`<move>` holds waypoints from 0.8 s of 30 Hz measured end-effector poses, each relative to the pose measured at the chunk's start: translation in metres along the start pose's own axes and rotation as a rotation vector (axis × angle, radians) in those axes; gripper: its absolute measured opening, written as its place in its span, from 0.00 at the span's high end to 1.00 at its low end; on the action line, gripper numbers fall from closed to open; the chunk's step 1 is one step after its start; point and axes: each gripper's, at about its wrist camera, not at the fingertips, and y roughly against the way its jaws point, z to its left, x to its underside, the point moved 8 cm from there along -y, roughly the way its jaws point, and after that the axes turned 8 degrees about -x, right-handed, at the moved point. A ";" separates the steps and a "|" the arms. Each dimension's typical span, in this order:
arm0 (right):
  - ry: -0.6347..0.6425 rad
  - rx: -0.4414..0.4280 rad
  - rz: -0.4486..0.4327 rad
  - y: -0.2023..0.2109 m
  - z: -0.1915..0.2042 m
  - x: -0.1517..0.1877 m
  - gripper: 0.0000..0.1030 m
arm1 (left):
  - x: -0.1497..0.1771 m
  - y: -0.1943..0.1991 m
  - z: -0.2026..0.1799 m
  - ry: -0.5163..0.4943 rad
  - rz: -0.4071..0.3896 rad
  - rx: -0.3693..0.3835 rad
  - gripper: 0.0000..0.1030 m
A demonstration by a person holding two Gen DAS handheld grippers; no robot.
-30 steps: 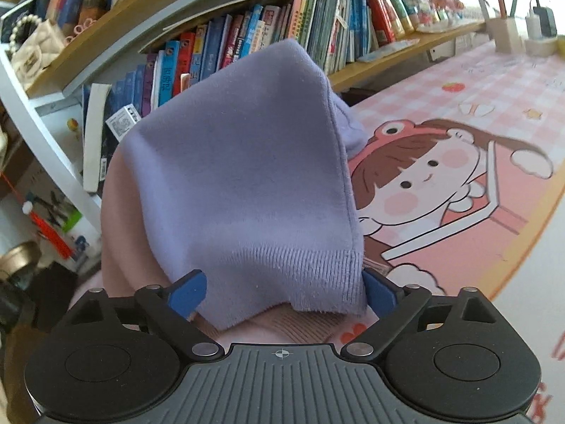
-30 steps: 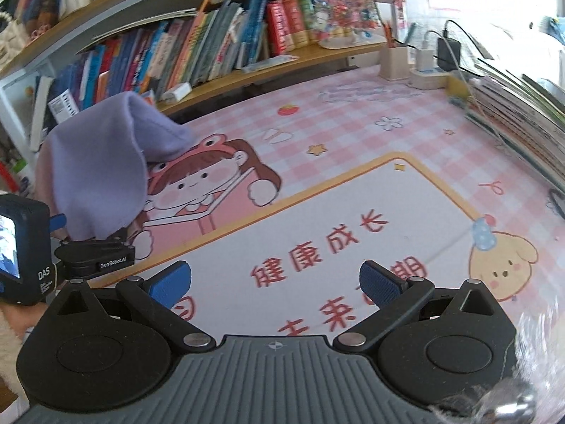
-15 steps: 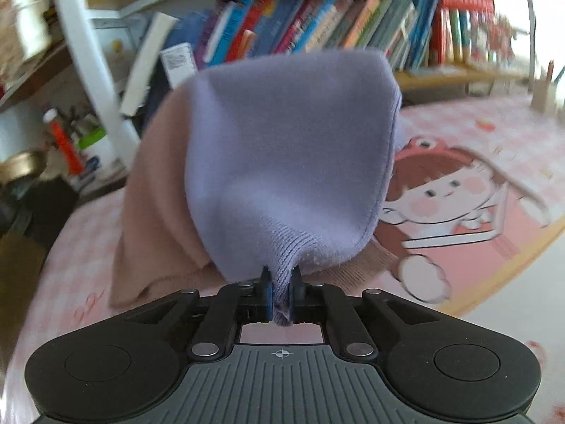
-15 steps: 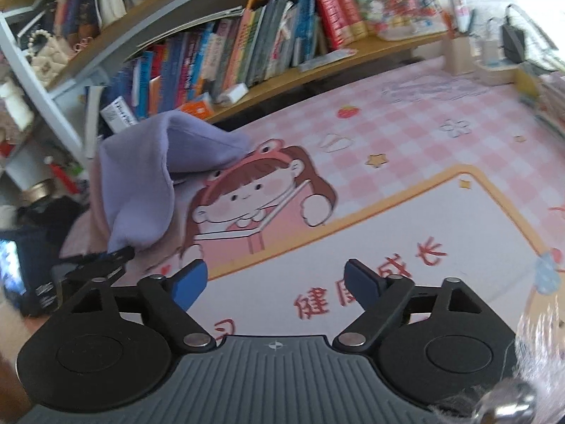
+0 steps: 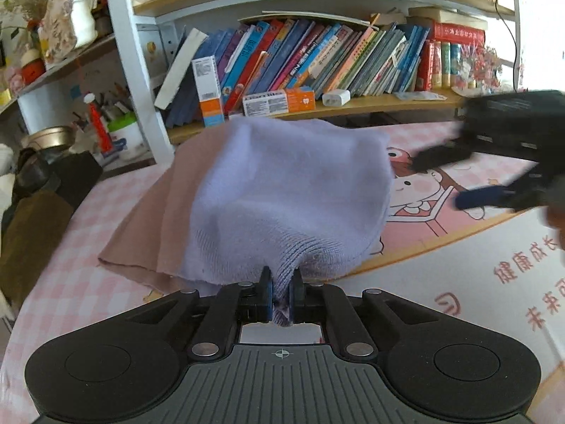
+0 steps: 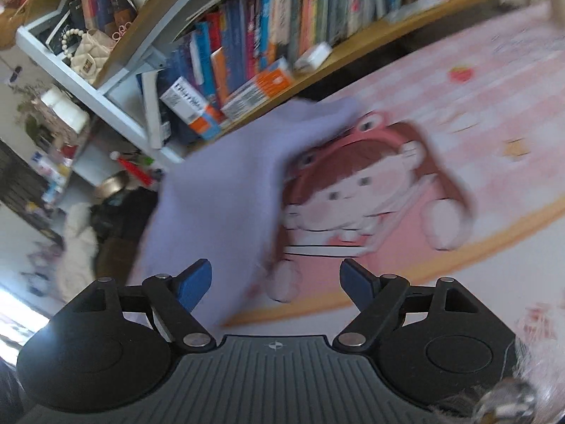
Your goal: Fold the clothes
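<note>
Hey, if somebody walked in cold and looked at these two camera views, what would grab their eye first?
First, the lavender knit garment, its ribbed hem pinched in the left gripper, draped over a dusty pink garment. Next, the pink cartoon desk mat with its frog-hatted girl, right of the garments. Behind runs a packed bookshelf, while the right gripper hangs open beside the lavender cloth.

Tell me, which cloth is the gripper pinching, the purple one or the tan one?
The purple cloth. The left gripper is shut on its ribbed edge; the tan cloth just lies underneath, unheld.
</note>
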 end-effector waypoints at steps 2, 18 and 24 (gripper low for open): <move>-0.056 -0.036 0.023 -0.020 0.000 -0.001 0.23 | 0.004 0.007 0.003 0.010 0.005 0.013 0.94; -0.492 -0.199 0.022 -0.041 -0.022 0.013 0.81 | -0.031 0.091 -0.001 0.021 -0.174 0.123 0.94; -0.461 -0.286 -0.105 -0.001 -0.027 -0.023 0.93 | -0.051 0.109 -0.031 0.020 -0.258 0.247 0.94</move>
